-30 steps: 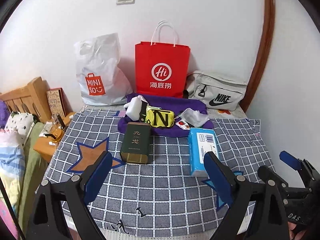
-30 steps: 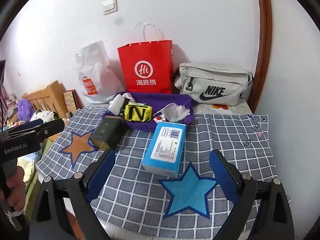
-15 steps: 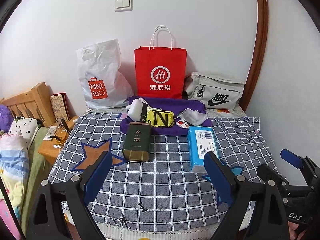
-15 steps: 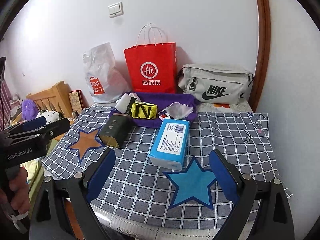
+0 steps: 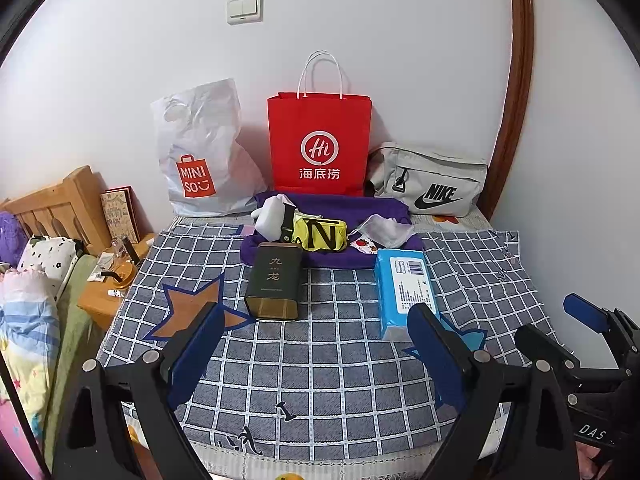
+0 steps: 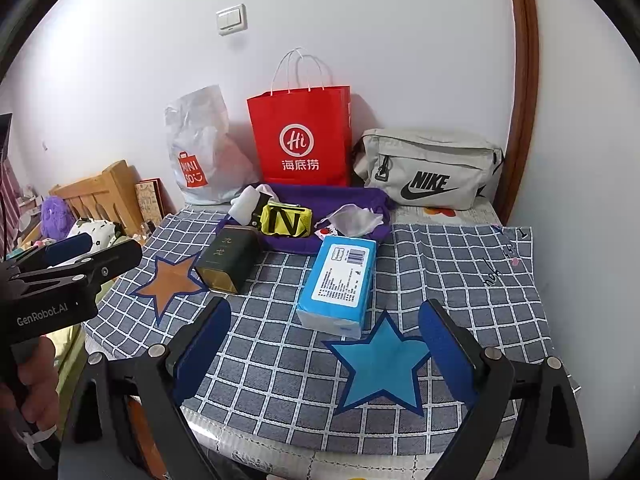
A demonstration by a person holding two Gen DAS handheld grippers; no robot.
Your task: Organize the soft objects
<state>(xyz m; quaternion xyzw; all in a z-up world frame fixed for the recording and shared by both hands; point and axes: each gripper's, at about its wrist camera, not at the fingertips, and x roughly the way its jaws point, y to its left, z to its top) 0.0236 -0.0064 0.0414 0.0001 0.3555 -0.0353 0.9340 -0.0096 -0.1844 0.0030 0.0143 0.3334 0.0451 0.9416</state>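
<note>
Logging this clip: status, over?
Left gripper and right gripper open, empty, above the cloth. Blue tissue pack untouched, ahead of right gripper. Dark tea tin beside it, apart.

On the checked cloth (image 5: 320,360) the tea tin (image 5: 274,280) lies left of the tissue pack (image 5: 404,284), well apart. Behind both lies the folded towel (image 5: 340,204), carrying a rolled sock (image 5: 270,218), a pouch (image 5: 320,234) and a crumpled mask (image 5: 384,228). Against the wall stand a plastic bag (image 5: 200,152), a paper bag (image 5: 320,144) and a waist bag (image 5: 432,180), left to right.
</note>
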